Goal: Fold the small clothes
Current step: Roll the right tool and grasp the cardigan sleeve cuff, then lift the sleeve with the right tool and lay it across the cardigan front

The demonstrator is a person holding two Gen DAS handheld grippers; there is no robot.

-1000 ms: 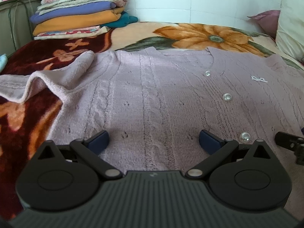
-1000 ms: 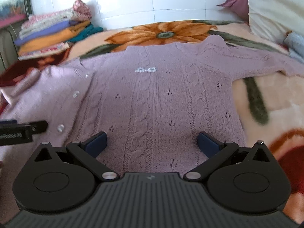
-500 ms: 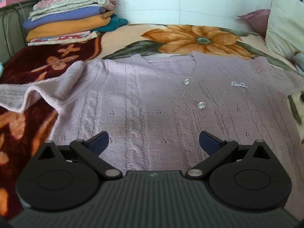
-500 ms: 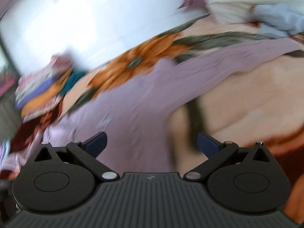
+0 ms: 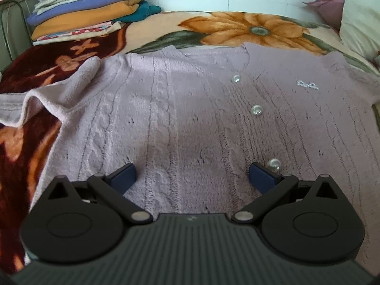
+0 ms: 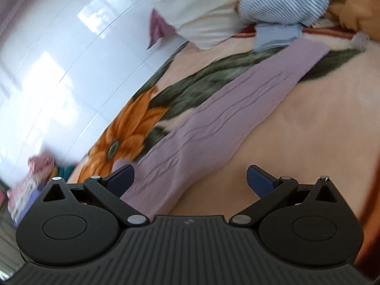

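Observation:
A lilac cable-knit cardigan (image 5: 190,109) with pearl buttons lies flat, front up, on a flowered blanket (image 5: 237,28). Its left sleeve (image 5: 47,99) is rumpled at the left edge. My left gripper (image 5: 192,175) hovers open over the cardigan's lower hem, nothing between its blue pads. In the right wrist view, tilted and blurred, the cardigan's other sleeve (image 6: 237,109) stretches out over the blanket toward the upper right. My right gripper (image 6: 190,178) is open above the sleeve's near end, holding nothing.
A stack of folded clothes (image 5: 87,16) sits at the back left by the tiled wall. A white pillow (image 5: 361,16) and a pink cushion (image 5: 327,7) lie at the back right. Loose striped blue and orange garments (image 6: 296,7) lie past the sleeve's cuff.
The right gripper has swung right from the cardigan's body to its outstretched sleeve, tilting as it went. The left gripper pulled back a little, then came closer over the hem again.

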